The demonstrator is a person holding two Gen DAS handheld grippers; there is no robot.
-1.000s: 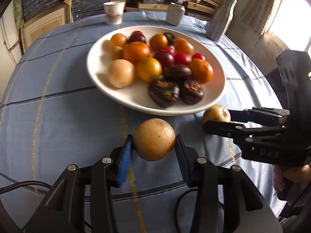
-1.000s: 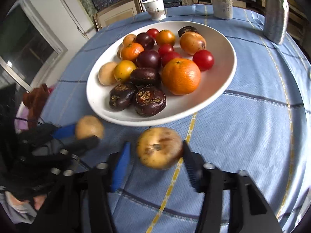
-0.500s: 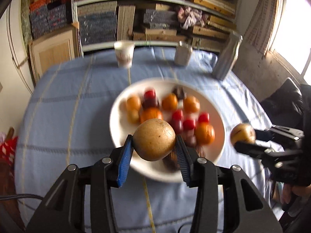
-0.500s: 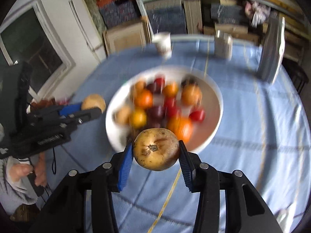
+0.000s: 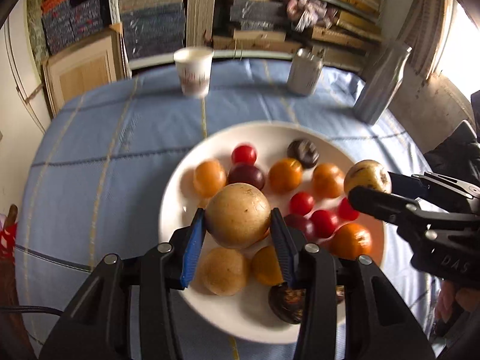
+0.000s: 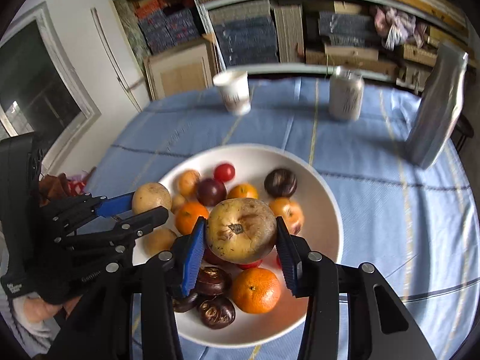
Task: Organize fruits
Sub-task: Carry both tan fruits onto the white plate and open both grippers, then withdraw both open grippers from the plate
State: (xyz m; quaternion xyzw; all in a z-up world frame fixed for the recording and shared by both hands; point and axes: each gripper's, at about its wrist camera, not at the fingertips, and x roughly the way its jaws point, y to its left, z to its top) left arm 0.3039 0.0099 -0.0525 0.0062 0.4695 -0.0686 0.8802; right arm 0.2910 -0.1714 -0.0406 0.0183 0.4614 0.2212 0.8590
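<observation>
The round table under a blue checked cloth (image 5: 99, 138) fills both views, but only the right wrist view takes in the dark window (image 6: 33, 90) at the left and a person's pale sleeve (image 6: 21, 318) at the lower left. Only the left wrist view shows fingers of the person's right hand (image 5: 450, 303) under the other tool.

Both tools tilt downward over the wide white ceramic plate (image 6: 327, 198). The left gripper (image 5: 238, 240) pinches a smooth, round tan fruit (image 5: 237, 214) between its blue pads, above the plate's near left part. The right gripper (image 6: 240, 249) clamps a yellowish, brown-blotched fruit with a dried stem (image 6: 241, 229) over the plate's middle.

The plate holds oranges, red cherry tomatoes, dark purple wrinkled fruits and more tan fruits. Beyond it stand a silver foil pouch (image 6: 435, 111), a pale can (image 6: 345, 94) and a white paper cup (image 6: 234, 91).
</observation>
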